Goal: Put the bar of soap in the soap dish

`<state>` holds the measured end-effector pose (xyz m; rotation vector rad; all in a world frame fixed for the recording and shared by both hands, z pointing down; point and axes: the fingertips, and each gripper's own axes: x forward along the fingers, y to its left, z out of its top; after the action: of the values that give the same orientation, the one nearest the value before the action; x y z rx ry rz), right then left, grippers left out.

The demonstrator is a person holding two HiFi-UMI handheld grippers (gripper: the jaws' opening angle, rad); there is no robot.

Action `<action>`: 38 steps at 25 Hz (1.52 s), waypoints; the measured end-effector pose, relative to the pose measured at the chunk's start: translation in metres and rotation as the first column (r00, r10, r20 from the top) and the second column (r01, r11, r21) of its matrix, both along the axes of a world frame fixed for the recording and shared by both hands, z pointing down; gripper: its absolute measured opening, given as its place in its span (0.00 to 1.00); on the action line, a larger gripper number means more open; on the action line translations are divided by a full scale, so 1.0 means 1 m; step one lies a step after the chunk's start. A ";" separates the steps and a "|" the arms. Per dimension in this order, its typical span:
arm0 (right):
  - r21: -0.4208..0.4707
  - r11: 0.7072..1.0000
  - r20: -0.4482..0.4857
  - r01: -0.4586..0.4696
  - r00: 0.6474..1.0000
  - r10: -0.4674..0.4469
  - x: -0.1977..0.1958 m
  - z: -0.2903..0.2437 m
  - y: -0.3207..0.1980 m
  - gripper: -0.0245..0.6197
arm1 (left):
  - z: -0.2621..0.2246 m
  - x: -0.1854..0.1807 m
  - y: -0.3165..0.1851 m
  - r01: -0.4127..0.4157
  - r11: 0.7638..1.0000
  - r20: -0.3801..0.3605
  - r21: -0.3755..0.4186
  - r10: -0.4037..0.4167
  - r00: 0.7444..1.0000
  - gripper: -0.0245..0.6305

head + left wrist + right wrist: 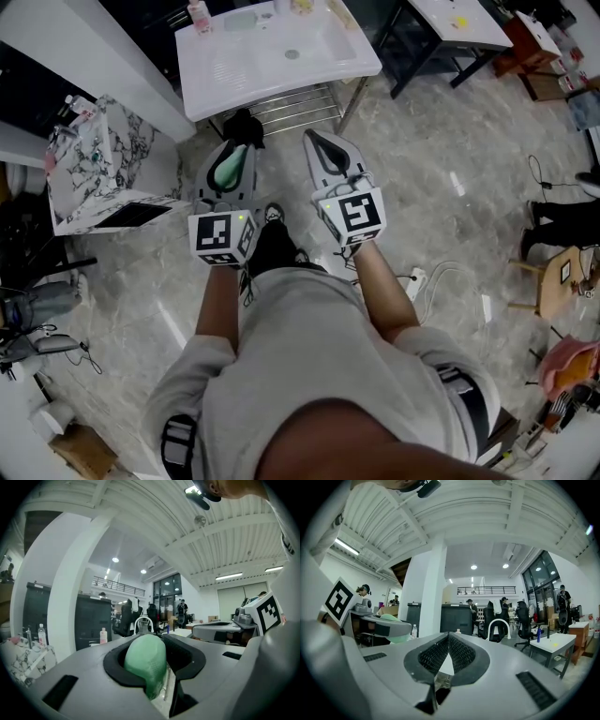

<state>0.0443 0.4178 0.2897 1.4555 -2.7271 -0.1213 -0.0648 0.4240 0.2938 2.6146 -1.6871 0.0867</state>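
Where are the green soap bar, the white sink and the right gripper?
green soap bar (pixel 146 660), left gripper view, its rounded front.
white sink (pixel 253 67), head view, bare basin floor.
right gripper (pixel 448 639), right gripper view, its closed tips.

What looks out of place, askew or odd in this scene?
Nothing looks spilled or broken. The green soap bar is clamped in the left gripper, short of the white washstand; the right gripper is shut and empty. The one untidy thing: a power strip lying loose on the floor.

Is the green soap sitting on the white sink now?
No, the pale green oval bar of soap is clamped in the left hand-held gripper, over the floor short of the white sink top.
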 end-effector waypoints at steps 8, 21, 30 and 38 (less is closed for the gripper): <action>0.002 1.000 -0.008 0.007 1.000 -0.007 -0.013 0.004 -0.066 0.04 | 0.003 -0.010 -0.068 -0.011 1.000 -0.011 -0.005 0.011 1.000 0.24; -0.073 0.996 -0.028 -0.051 0.998 0.050 -0.029 0.014 -0.173 0.04 | 0.014 -0.025 -0.183 -0.079 0.996 -0.036 -0.052 0.078 0.996 0.24; -0.101 0.992 -0.027 -0.080 0.997 0.077 -0.043 0.023 -0.226 0.04 | 0.021 -0.031 -0.237 -0.145 0.987 -0.035 -0.066 0.143 0.989 0.24; -0.139 0.988 -0.039 -0.070 0.997 0.065 -0.050 0.039 -0.250 0.04 | 0.034 -0.035 -0.265 -0.154 0.983 -0.030 -0.097 0.151 0.988 0.24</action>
<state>-0.0057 0.1682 0.3282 1.4907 -2.5974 0.0467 -0.0996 0.1589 0.3280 2.6561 -1.4342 0.1397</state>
